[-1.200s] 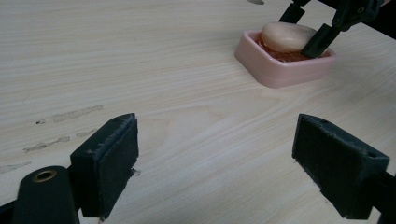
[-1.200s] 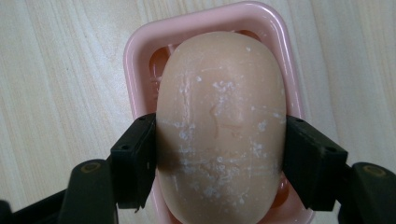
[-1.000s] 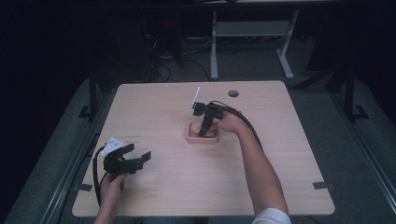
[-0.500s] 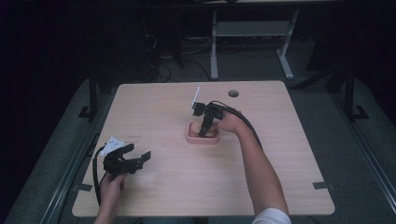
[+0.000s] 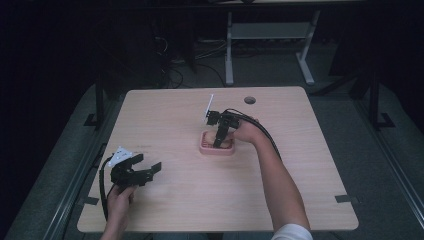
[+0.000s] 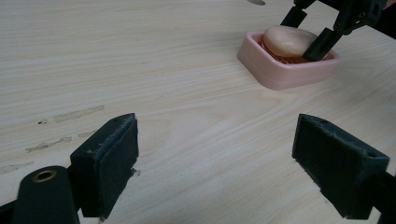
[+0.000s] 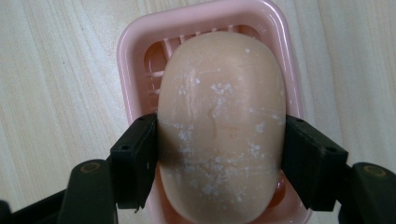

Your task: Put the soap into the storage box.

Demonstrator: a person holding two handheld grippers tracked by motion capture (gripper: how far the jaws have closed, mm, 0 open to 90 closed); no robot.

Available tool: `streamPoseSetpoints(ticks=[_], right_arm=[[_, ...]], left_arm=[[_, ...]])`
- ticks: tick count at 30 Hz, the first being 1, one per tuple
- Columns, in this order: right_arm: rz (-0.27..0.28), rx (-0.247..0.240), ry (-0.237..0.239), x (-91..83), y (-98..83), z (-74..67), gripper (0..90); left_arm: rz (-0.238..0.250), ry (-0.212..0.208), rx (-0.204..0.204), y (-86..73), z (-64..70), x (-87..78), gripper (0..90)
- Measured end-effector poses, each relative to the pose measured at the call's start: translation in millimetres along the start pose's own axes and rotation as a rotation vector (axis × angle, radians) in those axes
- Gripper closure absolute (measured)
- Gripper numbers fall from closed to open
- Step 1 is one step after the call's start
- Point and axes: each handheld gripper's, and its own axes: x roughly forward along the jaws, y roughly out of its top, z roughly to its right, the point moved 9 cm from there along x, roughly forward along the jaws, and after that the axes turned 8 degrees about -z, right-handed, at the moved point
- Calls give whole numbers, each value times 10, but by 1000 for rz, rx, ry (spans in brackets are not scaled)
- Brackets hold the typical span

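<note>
Right gripper point(image 7: 219, 163) has its fingers clamped on the soap point(image 7: 219, 126) in the dish point(image 7: 135, 42), left gripper point(image 6: 224, 168) idling open, so a straight lift looks next.

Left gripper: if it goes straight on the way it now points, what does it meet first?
Likely the bare table. The open left gripper points across it, and the soap dish sits off to the right of that line, though depth is unclear.
</note>
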Motion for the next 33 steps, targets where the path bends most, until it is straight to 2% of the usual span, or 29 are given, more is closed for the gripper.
streamPoseSetpoints(ticks=[4,7,10,22,33], right_arm=[[43,12,4,-75,17,4,313],[50,16,-2,-114,-6,7,285],[68,29,13,-148,-30,-9,272],[100,52,3,-212,-171,-7,257],[119,62,15,-251,-280,-45,258]], left_arm=[[-2,1,1,-1,0,0,143],[-3,-1,4,-1,7,0,142],[-7,0,5,-4,8,-1,143],[-7,-1,4,-4,18,12,142],[-11,1,8,-6,19,12,142]])
